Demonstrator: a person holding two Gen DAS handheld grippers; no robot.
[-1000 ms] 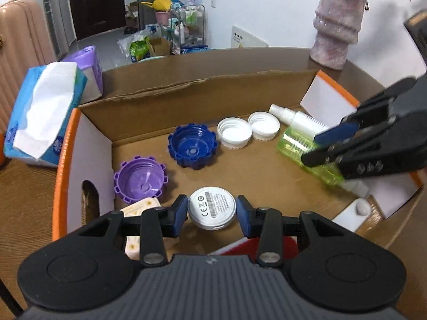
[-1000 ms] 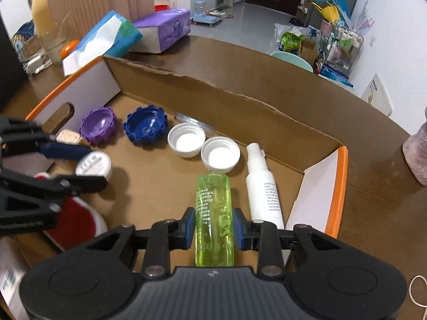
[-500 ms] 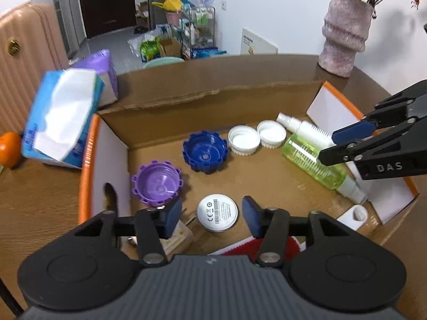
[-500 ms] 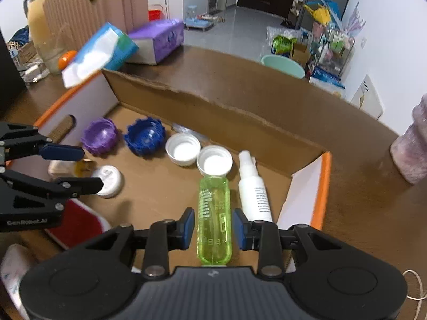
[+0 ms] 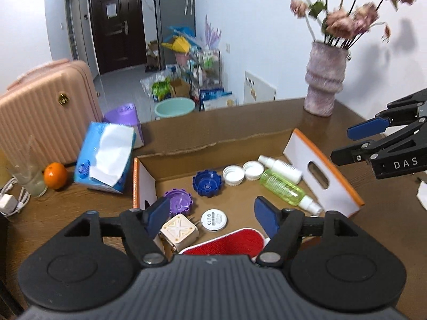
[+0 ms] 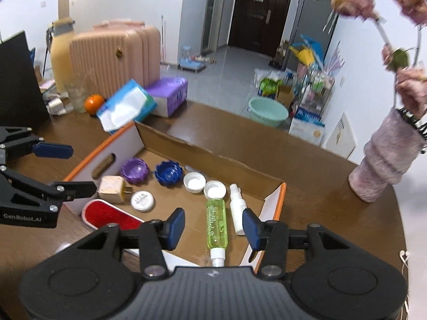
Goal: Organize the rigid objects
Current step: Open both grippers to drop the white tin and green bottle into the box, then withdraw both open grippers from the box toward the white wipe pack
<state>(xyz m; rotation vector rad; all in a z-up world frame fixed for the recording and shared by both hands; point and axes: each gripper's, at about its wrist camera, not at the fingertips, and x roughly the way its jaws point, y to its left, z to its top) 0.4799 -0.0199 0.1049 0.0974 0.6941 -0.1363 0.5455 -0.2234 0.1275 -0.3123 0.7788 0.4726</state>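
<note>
A shallow cardboard box [image 5: 221, 136] [image 6: 224, 157] lies on the brown table. In it lie a purple cap [image 5: 178, 204] [image 6: 134, 170], a blue cap [image 5: 207, 183] [image 6: 168, 173], two white caps [image 5: 233, 175] [image 6: 194, 182], a white spray bottle [image 5: 280, 168] [image 6: 237, 209], a green bottle [image 5: 284, 188] [image 6: 216, 222], a round white disc [image 5: 214, 220] [image 6: 143, 200], a beige plug adapter [image 5: 179, 233] [image 6: 112, 189] and a red brush [image 5: 229, 244] [image 6: 109, 217]. My left gripper [image 5: 212, 217] [image 6: 72, 169] hangs above the box's left end, jaws opening, nothing between them. My right gripper [image 6: 213, 225] [image 5: 344, 144] hovers above the green bottle, jaws opening, not touching it.
A blue tissue pack [image 5: 105, 157], a purple tissue box [image 5: 125, 118], an orange [image 5: 55, 175] and a charger with cable [image 5: 10, 200] lie left of the box. A vase of dried flowers [image 5: 324, 80] stands at the back right. A pink suitcase [image 5: 45, 112] stands behind the table.
Both grippers rose and drew back from the box while their jaws spread. The disc and the green bottle, earlier between the fingers, now lie free on the box floor.
</note>
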